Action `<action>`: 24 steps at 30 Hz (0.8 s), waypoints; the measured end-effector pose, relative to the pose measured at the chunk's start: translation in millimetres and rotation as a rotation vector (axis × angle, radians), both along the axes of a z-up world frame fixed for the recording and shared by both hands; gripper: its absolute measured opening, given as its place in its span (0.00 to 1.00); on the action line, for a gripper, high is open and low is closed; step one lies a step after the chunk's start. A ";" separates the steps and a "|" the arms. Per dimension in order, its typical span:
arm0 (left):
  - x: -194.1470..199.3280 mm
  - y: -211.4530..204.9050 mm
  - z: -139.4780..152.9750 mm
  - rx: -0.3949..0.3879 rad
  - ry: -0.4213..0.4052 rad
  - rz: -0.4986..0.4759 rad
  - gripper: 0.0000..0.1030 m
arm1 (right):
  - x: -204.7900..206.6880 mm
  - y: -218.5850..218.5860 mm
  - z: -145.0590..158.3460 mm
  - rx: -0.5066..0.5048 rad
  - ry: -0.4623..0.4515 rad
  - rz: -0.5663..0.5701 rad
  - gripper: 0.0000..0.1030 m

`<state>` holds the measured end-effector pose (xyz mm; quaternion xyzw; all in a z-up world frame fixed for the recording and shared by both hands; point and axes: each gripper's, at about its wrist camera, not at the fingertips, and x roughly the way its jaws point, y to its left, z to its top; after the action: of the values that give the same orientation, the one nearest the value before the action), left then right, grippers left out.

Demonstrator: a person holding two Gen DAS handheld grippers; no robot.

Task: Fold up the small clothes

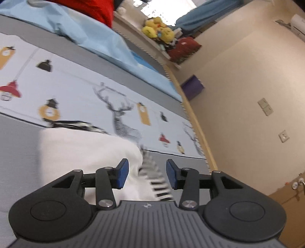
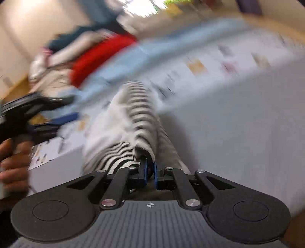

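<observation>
A small white garment with black-and-white striped parts (image 2: 131, 122) lies on the bed. My right gripper (image 2: 150, 170) is shut on its striped edge and holds it lifted off the cover. My left gripper (image 1: 147, 174) is open and empty, low over the same garment (image 1: 91, 152), whose striped edge (image 1: 158, 181) runs between the blue pads. In the blurred right wrist view the left gripper (image 2: 63, 119) shows at the left, open, with the hand holding it.
The bed cover (image 1: 76, 91) is grey and white with deer and lantern prints. A light blue sheet (image 1: 99, 38) and a red cloth (image 1: 91, 9) lie farther back. A shelf with yellow plush toys (image 1: 158, 28) and a beige wall (image 1: 247, 95) are to the right.
</observation>
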<state>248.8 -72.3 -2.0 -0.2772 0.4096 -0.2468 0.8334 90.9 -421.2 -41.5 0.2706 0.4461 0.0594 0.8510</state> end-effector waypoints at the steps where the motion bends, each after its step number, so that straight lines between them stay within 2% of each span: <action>1: -0.7 5.6 -0.4 0.012 0.011 0.004 0.46 | 0.8 -3.0 -2.3 -0.028 0.015 -0.027 0.09; 4: -1.9 20.0 -1.3 0.090 0.036 -0.005 0.46 | 3.8 -6.6 9.3 -0.090 -0.034 -0.067 0.13; 6: -1.1 32.7 -5.4 0.149 0.054 -0.034 0.46 | 10.9 -11.6 15.1 -0.075 -0.055 -0.084 0.37; 7: -3.0 35.4 -6.4 0.173 0.057 -0.048 0.46 | 16.2 -13.2 16.0 -0.073 -0.054 -0.085 0.54; 9: -9.3 40.3 -7.5 0.219 0.050 -0.078 0.46 | 33.7 -13.8 13.3 -0.077 -0.051 -0.050 0.56; 12: -18.4 43.0 -9.6 0.279 0.043 -0.107 0.46 | 58.7 -13.1 2.2 -0.059 -0.007 0.092 0.55; 16: -27.6 48.5 -11.0 0.334 0.031 -0.131 0.46 | 84.7 8.2 -33.0 -0.009 0.171 0.183 0.55; 19: -27.6 48.3 -9.6 0.343 0.026 -0.139 0.46 | 88.0 24.7 -36.6 -0.096 0.173 0.234 0.53; 21: -28.0 44.7 -9.3 0.345 0.024 -0.150 0.46 | 86.1 26.3 -37.2 -0.124 0.171 0.245 0.35; 22: -28.4 41.5 -9.5 0.349 0.020 -0.159 0.46 | 83.7 23.4 -36.9 -0.121 0.174 0.242 0.16; 23: -29.3 37.3 -9.4 0.352 0.016 -0.171 0.46 | 80.5 18.0 -36.2 -0.114 0.170 0.232 0.06; 24: -29.9 32.4 -10.2 0.357 0.012 -0.187 0.46 | 76.4 10.8 -33.5 -0.098 0.158 0.229 0.06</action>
<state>218.9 -40.0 -12.2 -0.0871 0.4756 -0.2450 0.8404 167.3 -410.4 -75.0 0.1800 0.5420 0.1128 0.8131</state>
